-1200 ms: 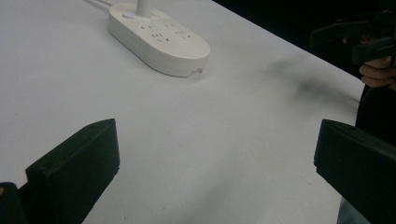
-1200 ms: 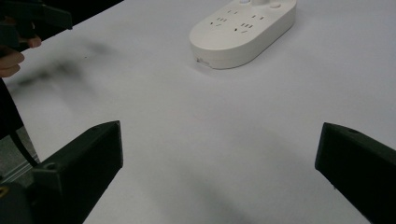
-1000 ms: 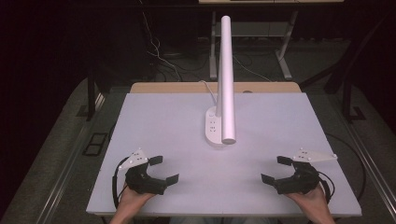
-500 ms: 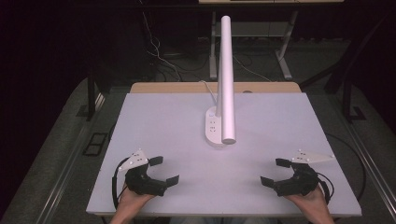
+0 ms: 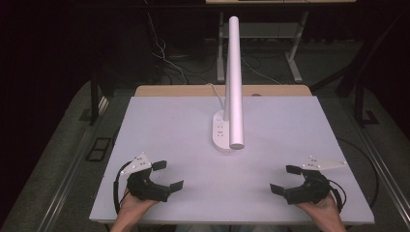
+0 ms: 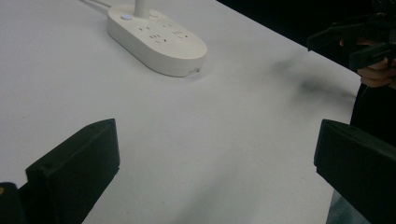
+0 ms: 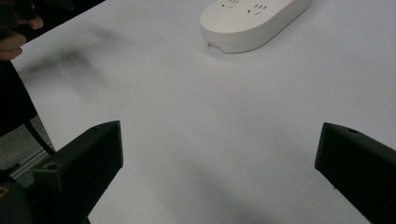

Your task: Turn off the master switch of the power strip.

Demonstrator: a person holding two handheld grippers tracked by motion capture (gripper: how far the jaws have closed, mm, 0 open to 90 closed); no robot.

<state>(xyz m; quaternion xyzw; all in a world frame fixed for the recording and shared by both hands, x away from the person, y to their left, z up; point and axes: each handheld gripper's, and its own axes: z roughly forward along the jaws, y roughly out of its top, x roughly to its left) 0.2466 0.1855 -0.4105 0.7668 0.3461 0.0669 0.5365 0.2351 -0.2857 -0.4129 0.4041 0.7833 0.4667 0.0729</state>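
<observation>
right gripper [image 7: 219, 172] jaws wide apart over bare white table [image 7: 224, 121]. white power strip base [image 7: 254, 21] ahead, upper right. hand [image 7: 14, 39] at top left edge.

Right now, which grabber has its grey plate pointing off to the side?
The right gripper: its grey plate sticks out sideways toward the table edge; the left gripper's plate sits tilted over its body.

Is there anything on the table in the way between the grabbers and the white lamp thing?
No, nothing visible. Bare white table lies between each open hand-held gripper, left and right, and the lamp's oval base. The lamp's white tube hangs over the base's near end, above the path rather than in it.
</observation>
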